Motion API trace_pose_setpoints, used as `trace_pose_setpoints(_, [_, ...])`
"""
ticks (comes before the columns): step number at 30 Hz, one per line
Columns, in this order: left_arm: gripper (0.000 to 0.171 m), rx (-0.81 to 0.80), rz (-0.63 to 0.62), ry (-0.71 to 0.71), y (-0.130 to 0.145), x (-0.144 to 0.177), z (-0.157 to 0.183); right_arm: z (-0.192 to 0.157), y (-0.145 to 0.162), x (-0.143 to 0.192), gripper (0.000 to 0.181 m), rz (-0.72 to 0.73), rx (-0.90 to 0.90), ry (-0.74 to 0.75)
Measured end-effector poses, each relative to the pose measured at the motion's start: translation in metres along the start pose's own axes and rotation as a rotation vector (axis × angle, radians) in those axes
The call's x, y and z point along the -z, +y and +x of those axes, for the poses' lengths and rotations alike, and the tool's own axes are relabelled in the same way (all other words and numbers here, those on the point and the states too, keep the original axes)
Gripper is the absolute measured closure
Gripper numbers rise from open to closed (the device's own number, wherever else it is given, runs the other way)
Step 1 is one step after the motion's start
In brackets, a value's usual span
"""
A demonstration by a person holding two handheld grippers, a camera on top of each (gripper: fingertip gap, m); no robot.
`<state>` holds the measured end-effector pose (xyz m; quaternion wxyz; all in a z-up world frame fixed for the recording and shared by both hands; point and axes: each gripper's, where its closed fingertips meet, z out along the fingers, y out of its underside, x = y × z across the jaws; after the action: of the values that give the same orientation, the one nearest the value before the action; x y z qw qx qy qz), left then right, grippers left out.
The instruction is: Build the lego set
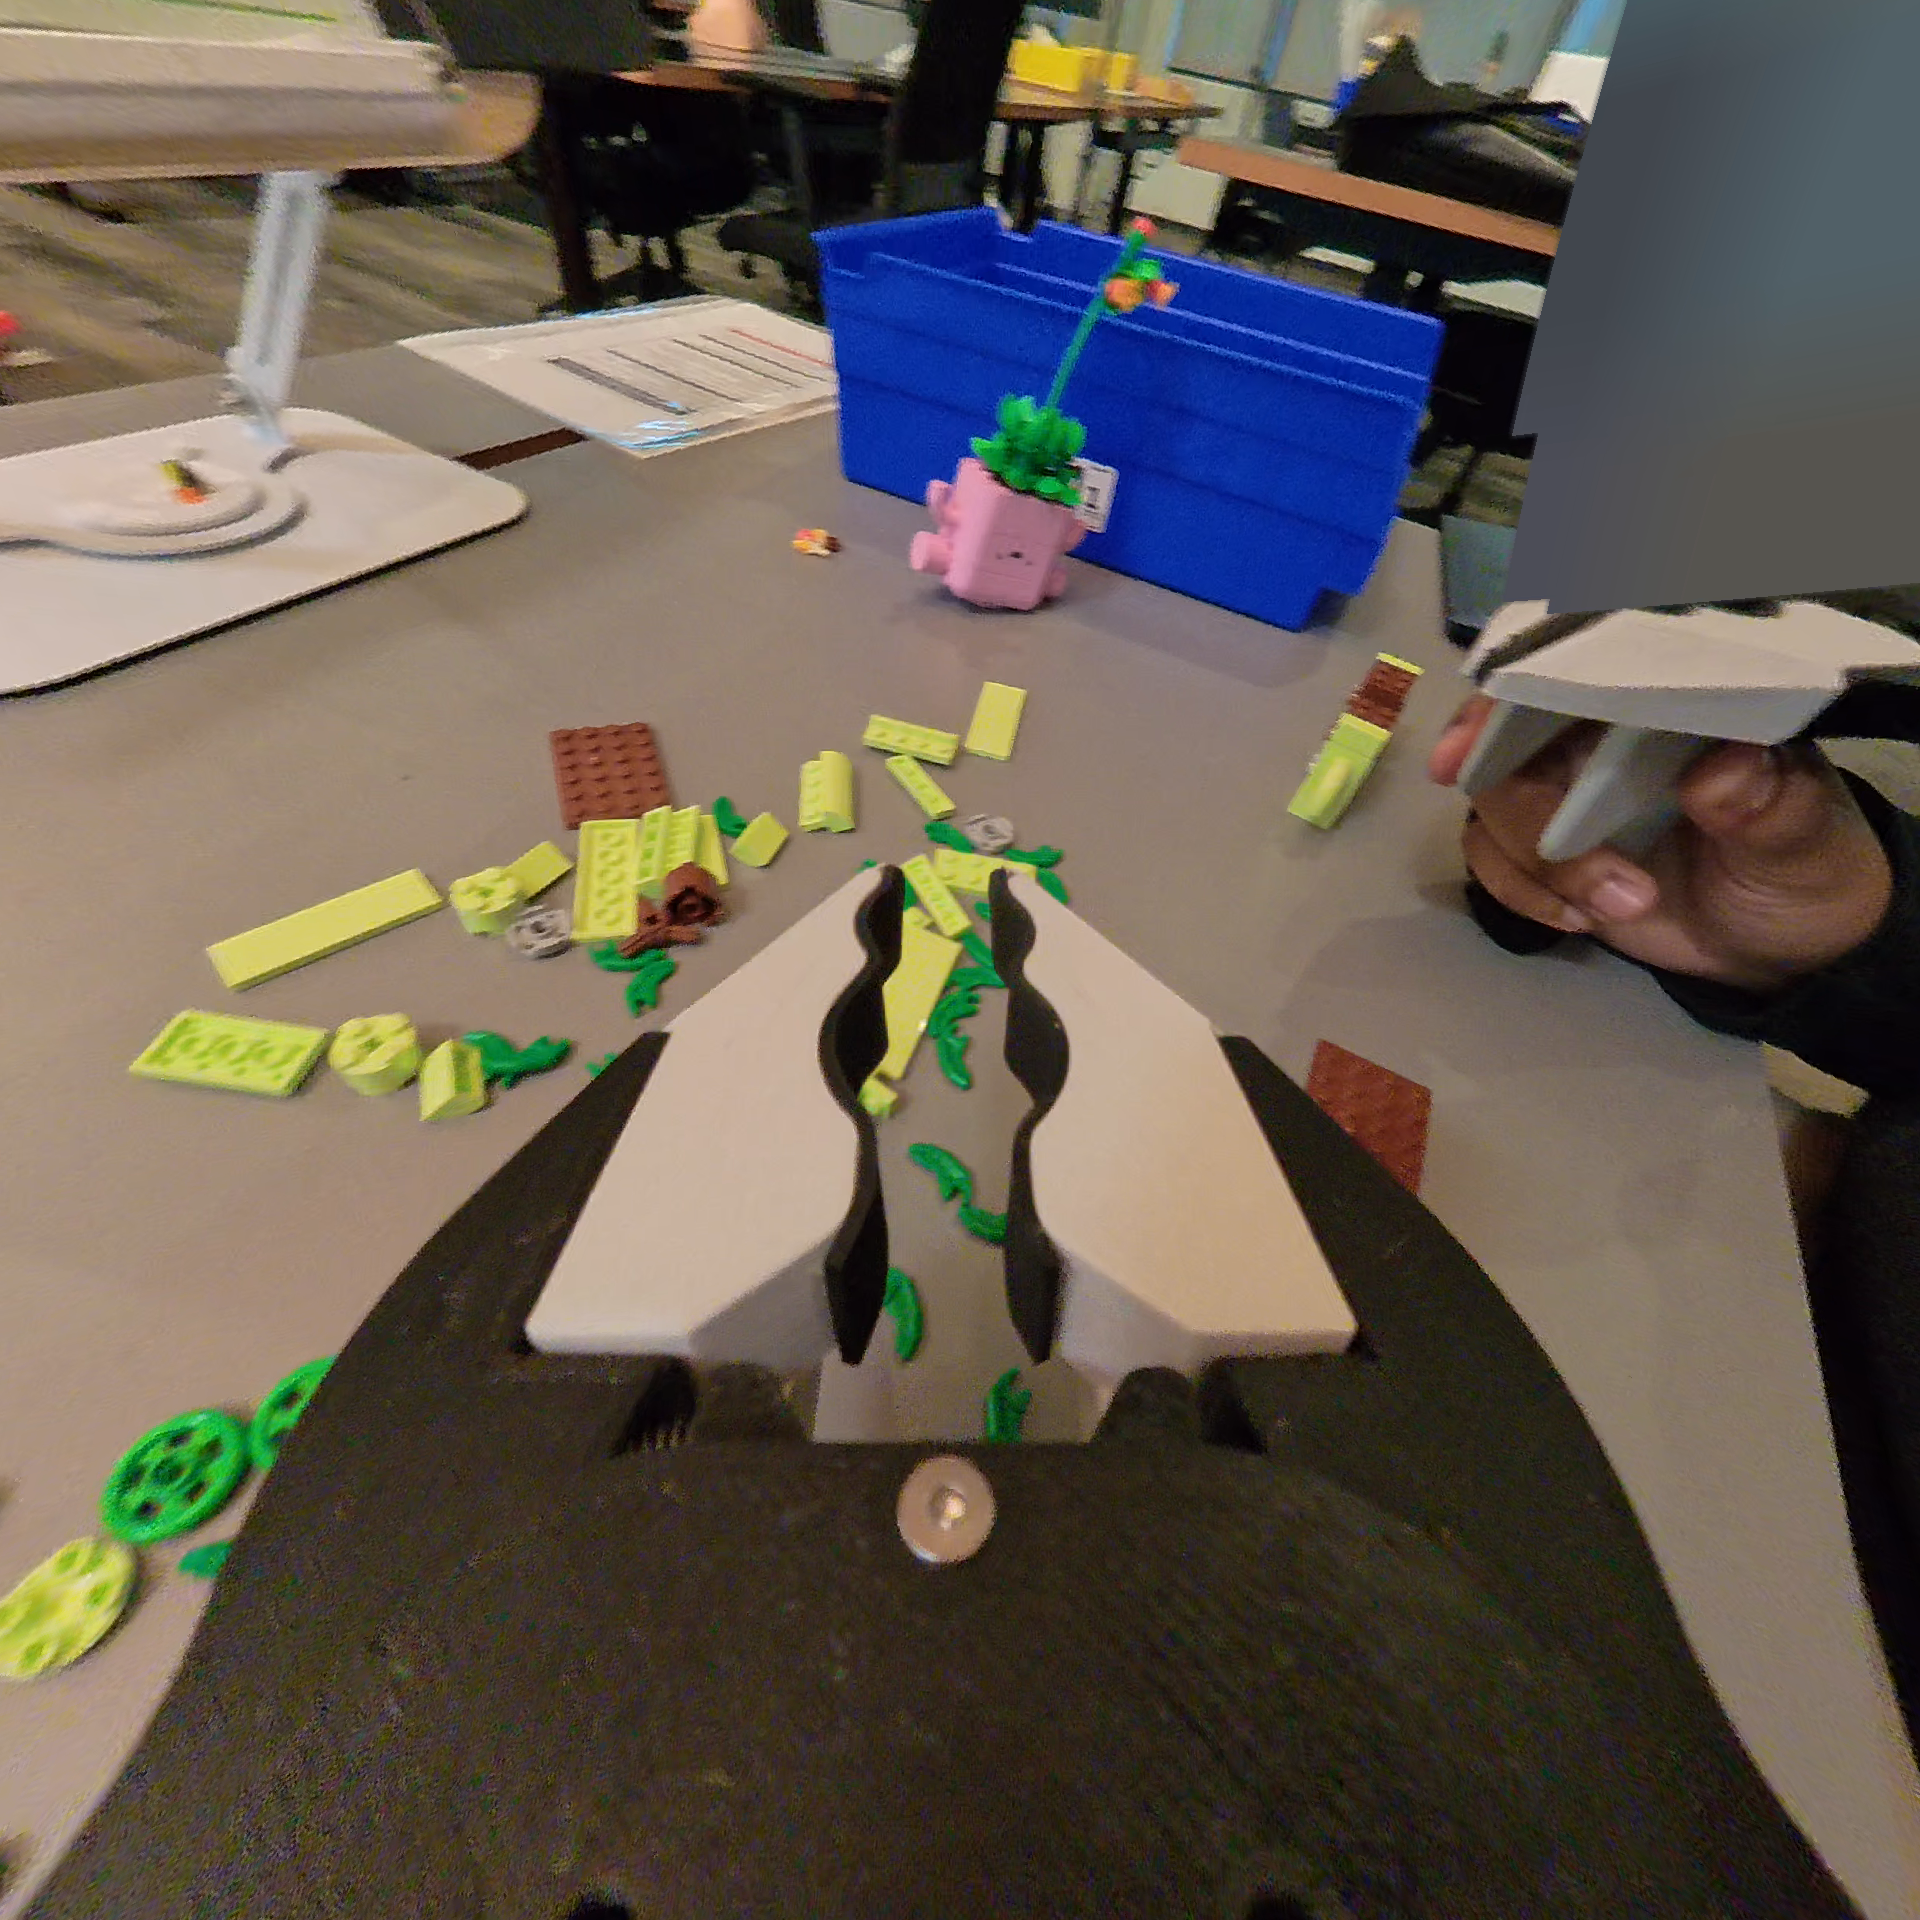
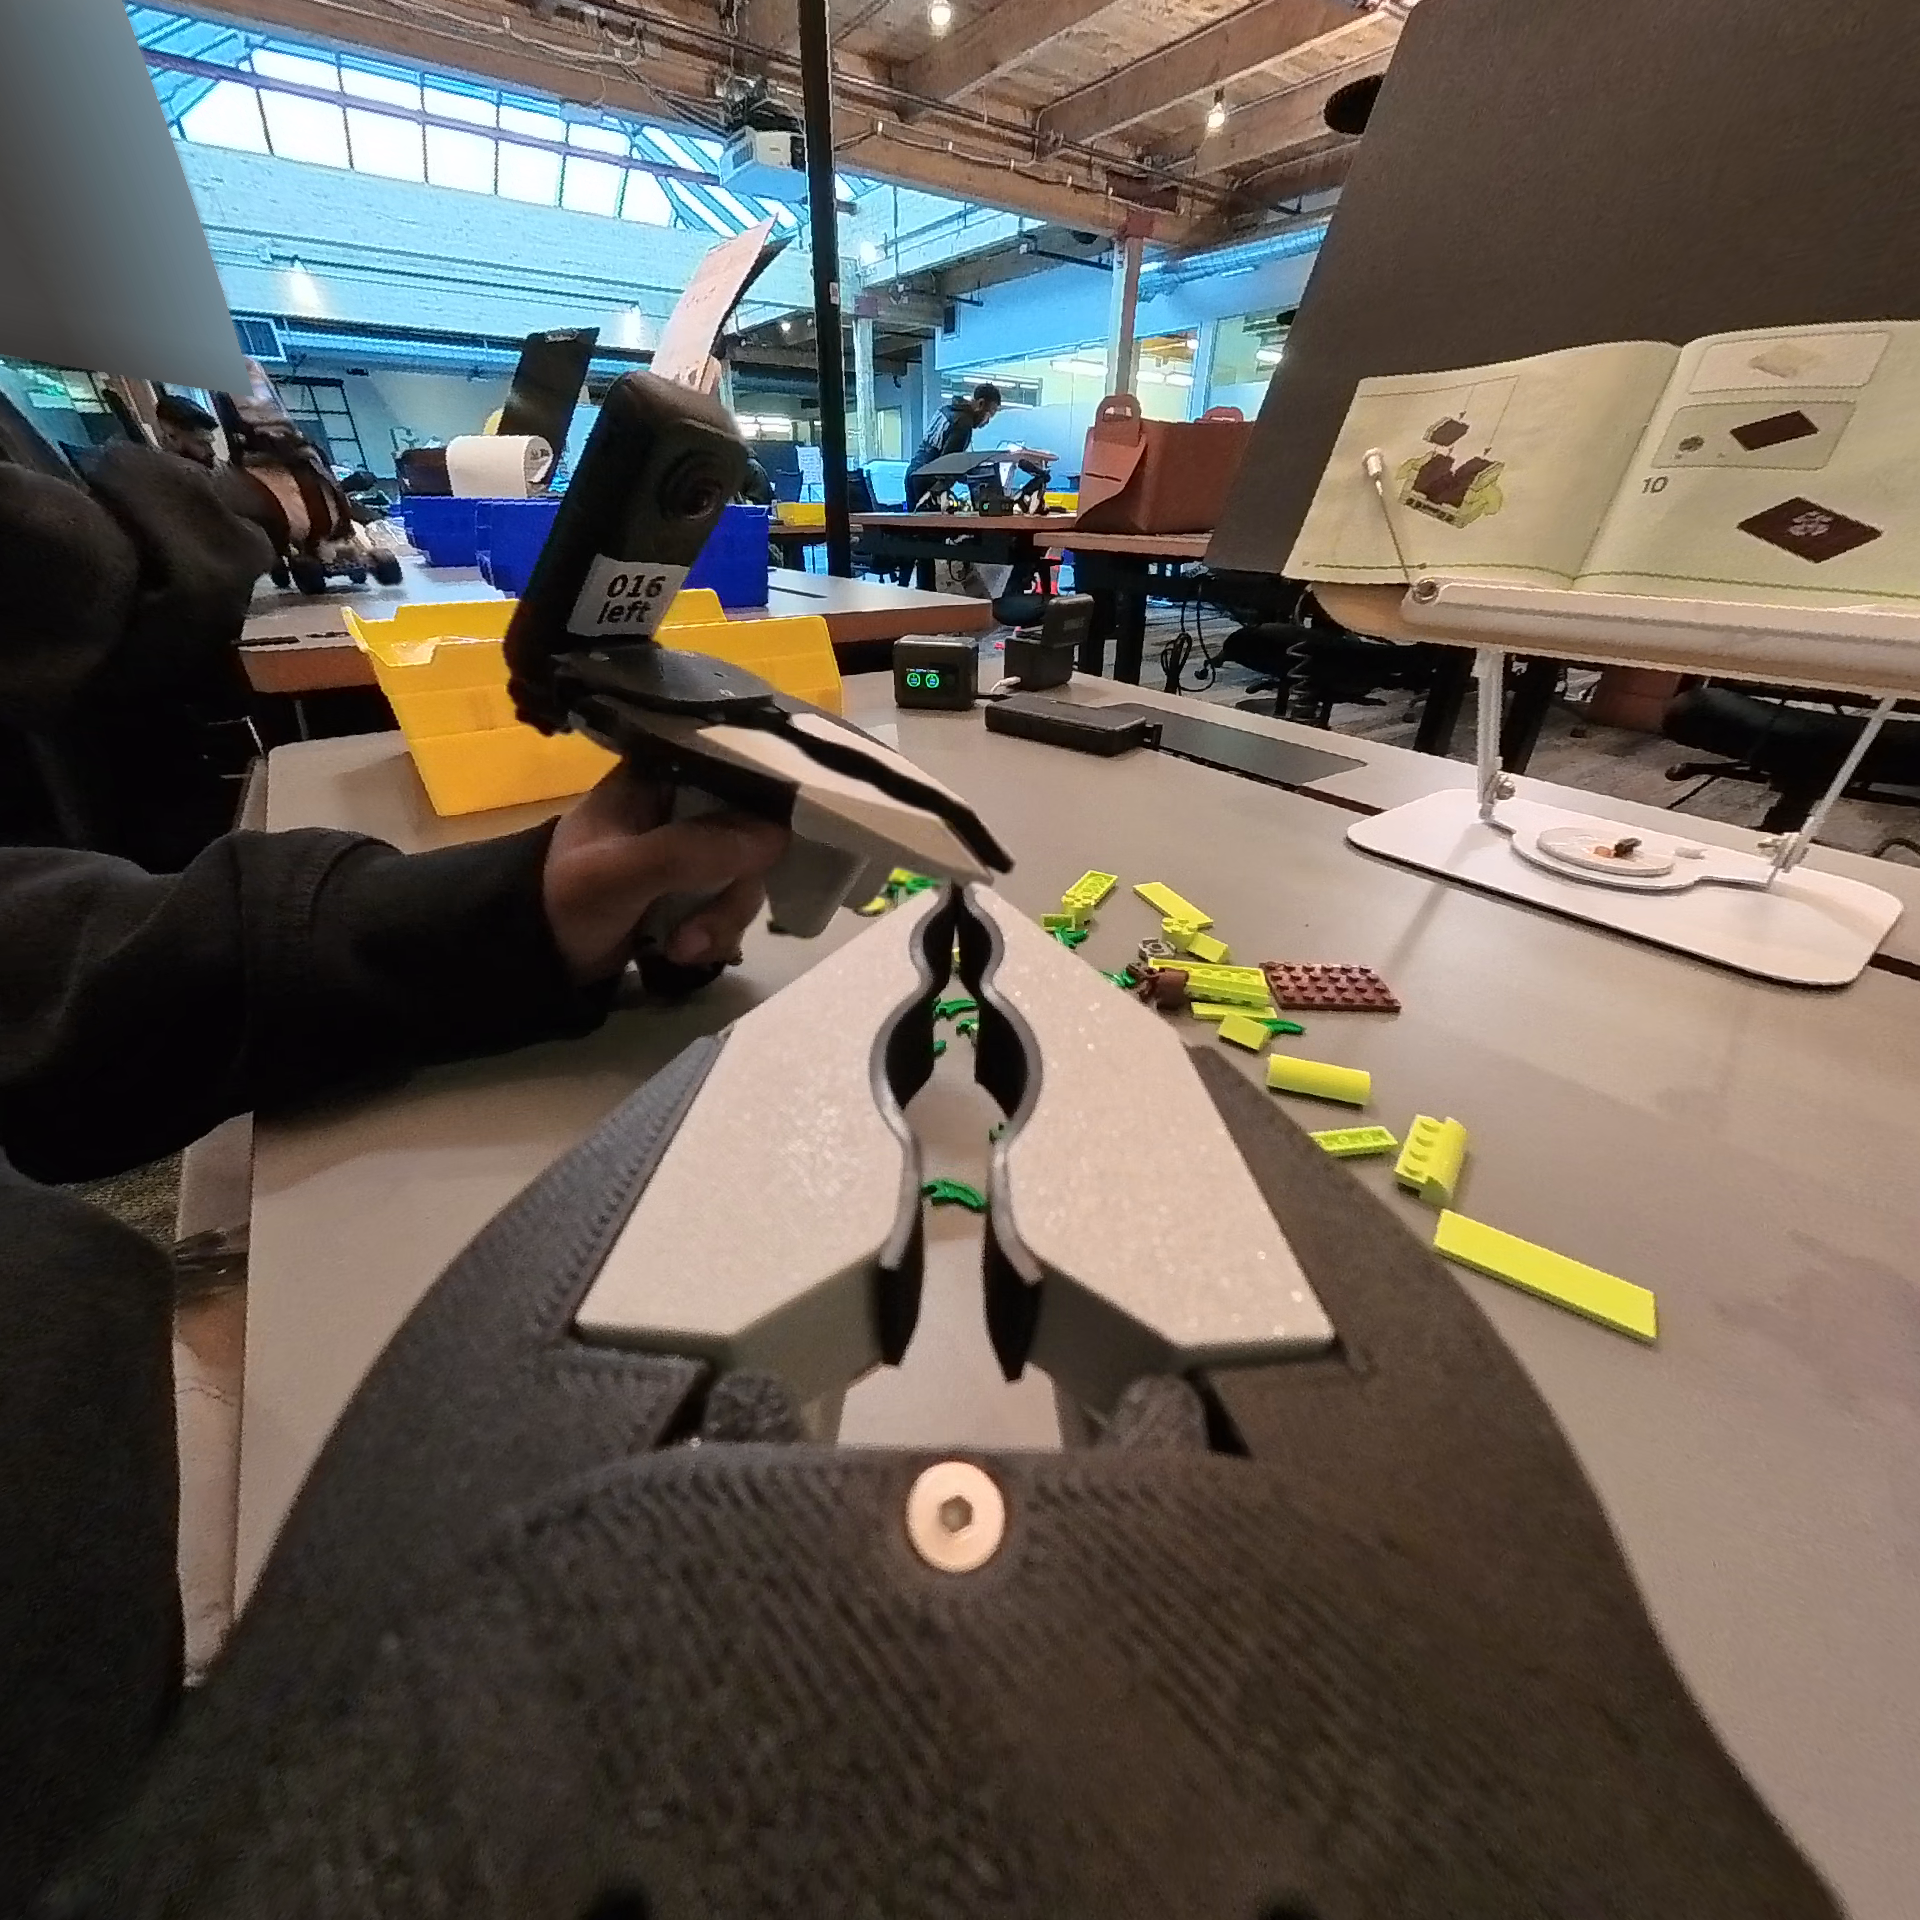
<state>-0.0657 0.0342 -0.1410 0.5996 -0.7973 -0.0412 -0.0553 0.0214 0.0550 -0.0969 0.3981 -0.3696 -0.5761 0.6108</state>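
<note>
Loose lime, green and brown lego pieces lie scattered on the grey table. My left gripper is open and empty, and hovers just above lime plates and green leaf pieces. My right gripper is shut on nothing, with its tips close under the left gripper. It also shows at the right edge of the left wrist view, held in a hand. A brown plate lies to the far left and another to the near right. A small lime and brown assembly lies near the right gripper.
A finished pink lego pot with a flower stands in front of a blue bin. An open instruction booklet rests on a white stand. A yellow bin is at the far side. Green wheel pieces lie near left. Spacing between my two grippers at the tips: around 10 centimeters. To reach the brown plate in a straight line is about 15 centimeters for my left fingers, about 25 centimeters for my right. My right wrist view looks at it from another angle.
</note>
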Motion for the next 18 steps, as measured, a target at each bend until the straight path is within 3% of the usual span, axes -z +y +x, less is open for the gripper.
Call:
trace_pose_setpoints(6, [0.163, 0.082, 0.014, -0.179, 0.0, 0.014, -0.039, 0.0, 0.0, -0.001, 0.181, -0.002, -0.002, 0.001])
trace_pose_setpoints(14, [0.143, 0.256, -0.361, -0.262, 0.032, -0.031, -0.096, 0.0, -0.001, 0.0, 0.181, 0.01, 0.008, -0.004])
trace_pose_setpoints(18, [0.143, 0.25, -0.395, -0.295, 0.034, -0.044, -0.112, -0.002, -0.002, 0.001, 0.181, 0.019, 0.031, 0.002])
